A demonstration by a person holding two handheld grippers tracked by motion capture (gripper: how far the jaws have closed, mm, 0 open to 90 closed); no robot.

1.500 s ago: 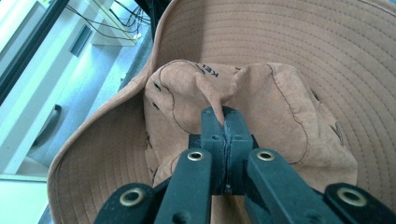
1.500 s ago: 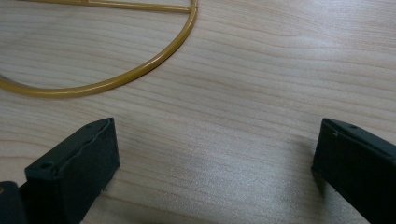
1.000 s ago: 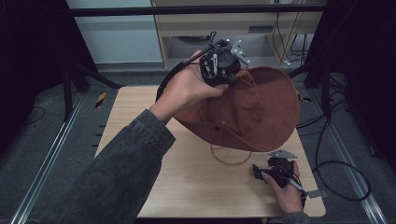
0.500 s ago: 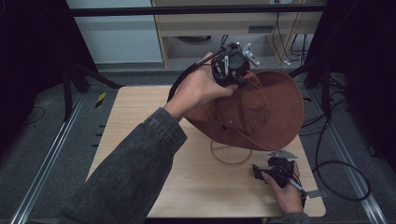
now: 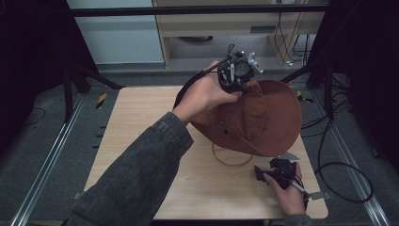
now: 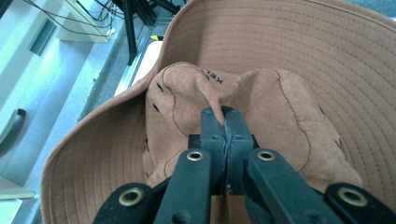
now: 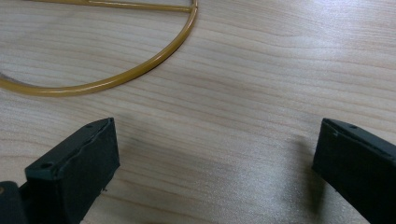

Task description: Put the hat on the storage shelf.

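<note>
A brown wide-brimmed hat (image 5: pixel 263 120) hangs tilted above the far right part of the wooden table (image 5: pixel 141 122), at about two o'clock from the table's middle. Its crown (image 6: pixel 243 116) faces the person, and the brim's long axis runs from ten o'clock to four o'clock in the high view, the low edge dipping toward four o'clock. In the left gripper view the crown is crumpled, with small eyelets at its nine o'clock side and dark printed letters near the top fold; only "KE" can be read, the rest being hidden in the crease.

The left gripper (image 6: pixel 225 116) has its jaws pressed together on a raised fold of the crown. In the high view the left hand (image 5: pixel 204 94) holds it at the hat's eleven o'clock edge, a dark denim sleeve (image 5: pixel 136 179) trailing to the bottom.

Under the hat's six o'clock edge a yellow wire ring (image 7: pixel 116 79) lies flat on the table.

The right gripper (image 7: pixel 215 163) rests at the table's five o'clock corner, its jaws spread wide over bare wood, just beside the ring but apart from it.
</note>
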